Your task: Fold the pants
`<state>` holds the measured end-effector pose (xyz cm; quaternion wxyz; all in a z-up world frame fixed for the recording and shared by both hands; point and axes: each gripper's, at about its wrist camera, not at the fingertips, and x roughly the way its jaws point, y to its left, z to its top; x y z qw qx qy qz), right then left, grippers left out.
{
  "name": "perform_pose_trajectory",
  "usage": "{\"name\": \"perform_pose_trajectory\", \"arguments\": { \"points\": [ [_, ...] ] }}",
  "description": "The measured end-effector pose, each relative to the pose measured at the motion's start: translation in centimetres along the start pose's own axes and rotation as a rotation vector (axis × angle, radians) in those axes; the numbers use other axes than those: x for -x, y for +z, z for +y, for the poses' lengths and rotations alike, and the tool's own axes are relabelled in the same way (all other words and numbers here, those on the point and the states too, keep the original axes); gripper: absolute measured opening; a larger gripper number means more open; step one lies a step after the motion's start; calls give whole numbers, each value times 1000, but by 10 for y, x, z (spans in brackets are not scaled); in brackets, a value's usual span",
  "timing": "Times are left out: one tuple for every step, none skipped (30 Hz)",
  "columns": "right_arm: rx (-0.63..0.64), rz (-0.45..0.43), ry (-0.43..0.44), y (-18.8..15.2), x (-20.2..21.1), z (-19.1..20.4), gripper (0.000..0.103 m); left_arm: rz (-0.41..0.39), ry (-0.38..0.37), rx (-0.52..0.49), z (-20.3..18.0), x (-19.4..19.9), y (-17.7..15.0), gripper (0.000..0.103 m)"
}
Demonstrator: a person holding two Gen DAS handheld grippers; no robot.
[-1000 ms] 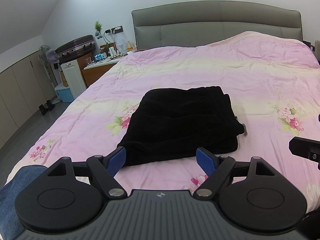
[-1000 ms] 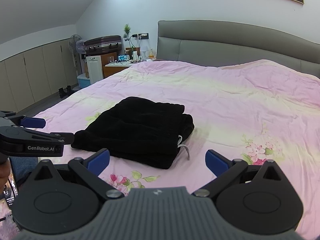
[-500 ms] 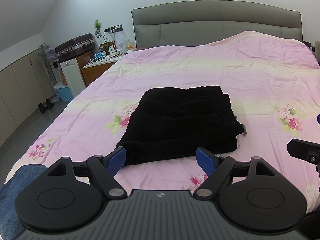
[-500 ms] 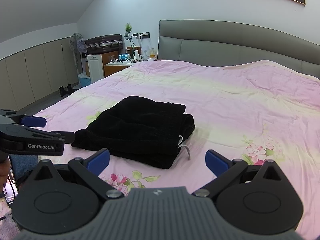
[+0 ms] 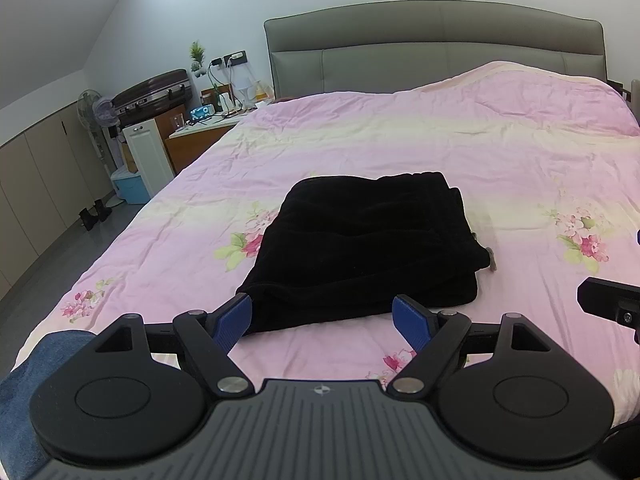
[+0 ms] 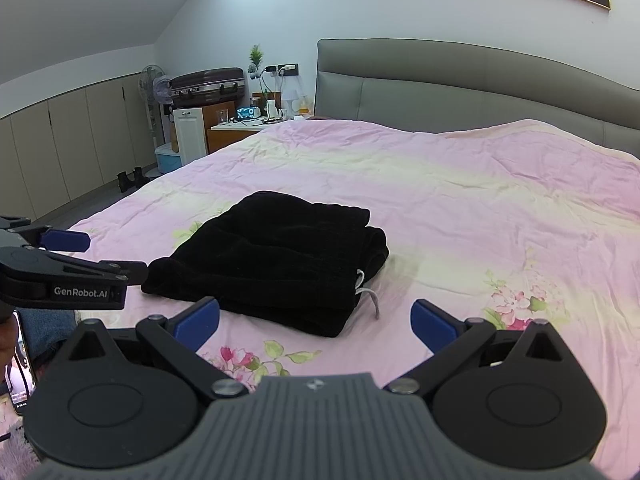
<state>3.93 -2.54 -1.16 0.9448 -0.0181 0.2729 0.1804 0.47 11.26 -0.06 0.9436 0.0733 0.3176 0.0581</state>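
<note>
The black pants (image 5: 368,248) lie folded in a compact stack on the pink floral bedcover (image 5: 480,152), with a grey drawstring end sticking out at their right side. They also show in the right wrist view (image 6: 276,264). My left gripper (image 5: 323,322) is open and empty, held just in front of the stack's near edge. My right gripper (image 6: 315,322) is open and empty, held back from the stack's near right corner. The left gripper also shows at the left edge of the right wrist view (image 6: 64,268).
A grey padded headboard (image 5: 436,48) stands at the far end of the bed. A nightstand (image 5: 204,136), a white cabinet, a suitcase and a fan stand to the left of the bed. Blue denim (image 5: 24,384) shows at the lower left.
Both grippers have drifted very slightly; the pants have not moved and both grippers stay open.
</note>
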Motion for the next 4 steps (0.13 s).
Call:
{"name": "perform_pose_trajectory", "arguments": {
  "points": [
    [0, 1, 0, 0, 0, 0, 98, 0, -3, 5, 1, 0, 0, 94],
    [0, 1, 0, 0, 0, 0, 98, 1, -7, 9, 1, 0, 0, 94],
    [0, 1, 0, 0, 0, 0, 98, 1, -10, 14, 2, 0, -1, 94],
    [0, 2, 0, 0, 0, 0, 98, 1, -10, 18, 2, 1, -1, 94]
  ]
}}
